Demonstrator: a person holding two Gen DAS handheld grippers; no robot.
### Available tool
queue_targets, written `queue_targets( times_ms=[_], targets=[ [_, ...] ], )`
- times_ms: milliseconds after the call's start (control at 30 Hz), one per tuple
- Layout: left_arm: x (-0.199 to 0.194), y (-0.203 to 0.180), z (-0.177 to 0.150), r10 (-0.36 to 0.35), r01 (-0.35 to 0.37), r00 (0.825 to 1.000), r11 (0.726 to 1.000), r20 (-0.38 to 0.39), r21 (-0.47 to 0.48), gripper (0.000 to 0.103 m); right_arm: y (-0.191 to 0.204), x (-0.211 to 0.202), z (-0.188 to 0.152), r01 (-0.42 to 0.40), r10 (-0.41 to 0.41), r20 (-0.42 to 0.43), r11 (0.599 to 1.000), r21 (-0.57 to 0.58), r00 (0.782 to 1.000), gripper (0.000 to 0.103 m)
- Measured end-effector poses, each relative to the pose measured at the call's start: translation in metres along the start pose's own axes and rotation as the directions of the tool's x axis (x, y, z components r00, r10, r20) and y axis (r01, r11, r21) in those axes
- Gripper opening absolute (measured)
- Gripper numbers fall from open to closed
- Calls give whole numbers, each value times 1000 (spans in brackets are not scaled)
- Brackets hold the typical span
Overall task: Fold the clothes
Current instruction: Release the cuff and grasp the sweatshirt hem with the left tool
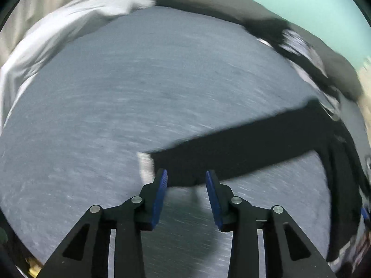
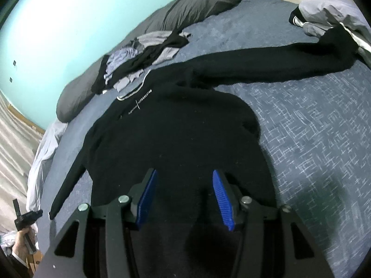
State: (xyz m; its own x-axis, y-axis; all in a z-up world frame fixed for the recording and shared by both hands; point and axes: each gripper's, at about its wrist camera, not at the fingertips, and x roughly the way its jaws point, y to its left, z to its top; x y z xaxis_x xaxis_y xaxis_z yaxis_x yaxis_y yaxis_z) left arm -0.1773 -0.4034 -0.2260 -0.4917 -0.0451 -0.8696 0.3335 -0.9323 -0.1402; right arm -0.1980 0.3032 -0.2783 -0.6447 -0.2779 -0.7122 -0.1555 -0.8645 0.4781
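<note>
Left gripper (image 1: 186, 177): seen from its own wrist camera, the two black fingers stood apart, blue ribbed pads (image 1: 160, 197) facing one another across a clear gap, nothing clamped between them; the view was smeared by motion blur. Right gripper (image 2: 184, 177): likewise spread, its blue pads (image 2: 222, 201) parted and angled slightly outward toward the tips, holding nothing. In the right wrist view, at the lower left edge, a hand (image 2: 23, 243) gripped the handle of the left gripper (image 2: 25, 217), with a dark sleeve showing at the wrist.
</note>
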Motion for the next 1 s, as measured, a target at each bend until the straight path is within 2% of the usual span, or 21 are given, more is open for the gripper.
queue_targets(
  times_ms=[67,200,400,500,700,1000],
  targets=[
    [4,-34,-6,-69,70,997,997,-25,39,38,-3,-2,5,12,-12,-34,1000,-1,999,56],
    [14,-98,-24,-189,197,978,976,-82,95,38,-22,-11,14,49,-48,-88,999,5,995,56],
    [24,-172,-42,-275,297,950,943,-147,152,41,-55,-26,28,107,-104,-165,994,13,981,58],
    [28,-205,-49,-296,325,938,931,-179,167,44,-71,-33,34,134,-128,-204,991,15,971,58],
    [37,-264,-77,-318,375,914,900,-252,223,45,-80,-36,28,93,-82,-247,995,30,965,58],
    [55,-317,-118,-276,366,910,884,-309,291,45,-76,-40,24,40,-28,-252,998,40,967,58]
  ],
)
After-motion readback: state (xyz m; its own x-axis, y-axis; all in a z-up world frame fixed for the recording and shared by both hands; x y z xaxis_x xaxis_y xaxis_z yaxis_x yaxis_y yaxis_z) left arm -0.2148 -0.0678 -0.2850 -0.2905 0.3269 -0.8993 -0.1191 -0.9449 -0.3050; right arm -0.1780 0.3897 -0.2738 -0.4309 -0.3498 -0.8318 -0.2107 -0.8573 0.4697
